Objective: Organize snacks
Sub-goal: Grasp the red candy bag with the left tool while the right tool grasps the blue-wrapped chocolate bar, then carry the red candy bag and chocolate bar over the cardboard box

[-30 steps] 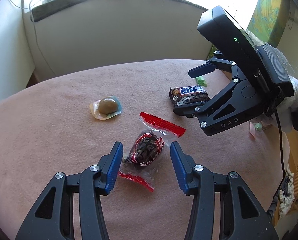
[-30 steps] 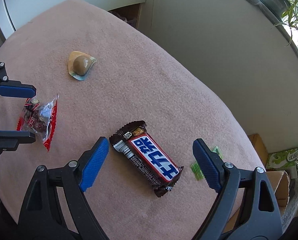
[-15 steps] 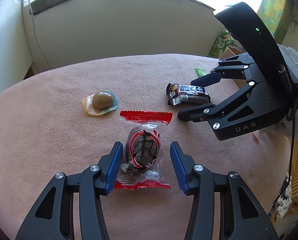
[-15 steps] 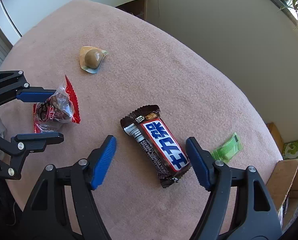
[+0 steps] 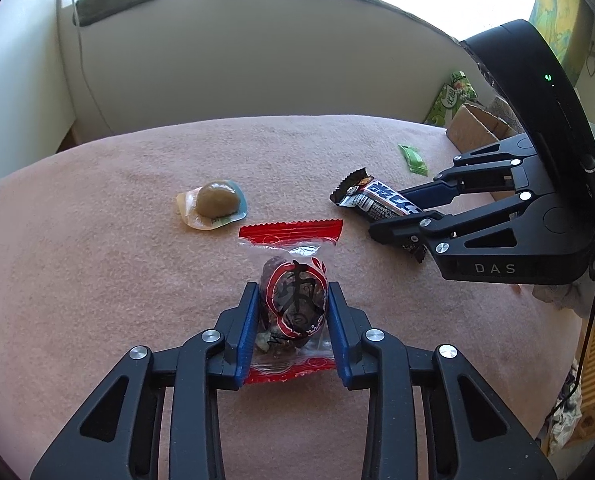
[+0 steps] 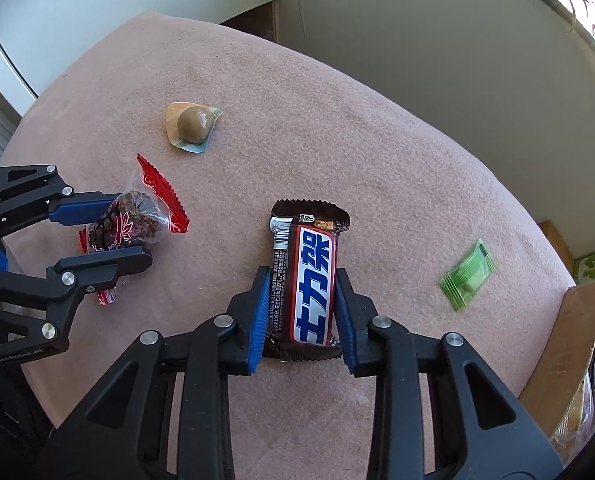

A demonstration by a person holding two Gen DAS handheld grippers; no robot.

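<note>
Snacks lie scattered on a pink blanket (image 6: 377,128), and two of them are being taken up at once. The left gripper (image 5: 291,320) has its jaws drawn in against both sides of a red-edged date packet (image 5: 293,300), the blue pads touching the clear wrapper. The right gripper (image 6: 299,312) has its jaws closed narrowly on the lower half of a chocolate bar (image 6: 309,276), the pads pressing its long edges.

By my reading the step in hand is the double grasp, with both snacks pinched but resting on the blanket. The next move likely calls for a clean lift of each and a carry to wherever the snacks are gathered; no tray or bin is plainly marked, so the target is uncertain. The date packet is crinkly and loose, so it may slip or rotate in the pads.

In the left wrist view, a wrapped brown candy (image 5: 215,202) sits at 11 o'clock from the packet, and a green sachet (image 5: 413,160) at 1 o'clock, near a cardboard box (image 5: 473,128) beyond the blanket's edge. The right wrist view shows what the left cannot: the pads' contact on the bar, which the right gripper's own body hides from the left. It places the green sachet at 3 o'clock of the bar, well apart.
</note>
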